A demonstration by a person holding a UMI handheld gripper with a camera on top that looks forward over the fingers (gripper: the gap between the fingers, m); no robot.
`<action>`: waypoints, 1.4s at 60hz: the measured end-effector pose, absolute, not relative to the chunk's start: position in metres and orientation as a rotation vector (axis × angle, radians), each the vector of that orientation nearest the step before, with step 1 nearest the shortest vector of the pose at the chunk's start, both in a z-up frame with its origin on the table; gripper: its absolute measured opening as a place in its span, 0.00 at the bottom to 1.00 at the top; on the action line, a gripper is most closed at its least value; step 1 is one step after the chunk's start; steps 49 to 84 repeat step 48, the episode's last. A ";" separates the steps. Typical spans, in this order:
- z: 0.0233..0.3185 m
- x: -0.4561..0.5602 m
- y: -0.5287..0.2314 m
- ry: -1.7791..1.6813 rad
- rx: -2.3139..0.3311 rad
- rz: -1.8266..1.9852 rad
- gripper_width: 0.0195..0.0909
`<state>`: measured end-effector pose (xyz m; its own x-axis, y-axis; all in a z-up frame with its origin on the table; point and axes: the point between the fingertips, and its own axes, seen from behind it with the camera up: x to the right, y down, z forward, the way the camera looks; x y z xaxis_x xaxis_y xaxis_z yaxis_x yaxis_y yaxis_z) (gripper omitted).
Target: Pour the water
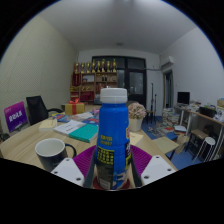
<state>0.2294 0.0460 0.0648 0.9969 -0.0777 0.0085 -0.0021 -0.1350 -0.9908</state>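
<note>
Blue bottle [113, 140] in gripper [113, 170], white-rimmed mug [51, 153] just beside.

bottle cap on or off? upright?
Cap on, upright: the blue bottle stands vertical between the claw fingers, its white cap seated on top. The mug sits beside it on the table.

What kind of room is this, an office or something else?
Probably an office or lab workroom. A desk with papers and a mug, an office chair and shelves at the back suggest it. The gripper is shut on a blue bottle.
</note>
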 end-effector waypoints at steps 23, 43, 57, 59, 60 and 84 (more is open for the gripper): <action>0.079 0.238 -0.045 0.056 -1.760 -0.105 0.90; 0.113 0.207 -0.229 0.030 -1.711 -0.096 0.90; 0.116 0.197 -0.267 0.027 -1.704 -0.080 0.90; 0.116 0.197 -0.267 0.027 -1.704 -0.080 0.90; 0.116 0.197 -0.267 0.027 -1.704 -0.080 0.90; 0.116 0.197 -0.267 0.027 -1.704 -0.080 0.90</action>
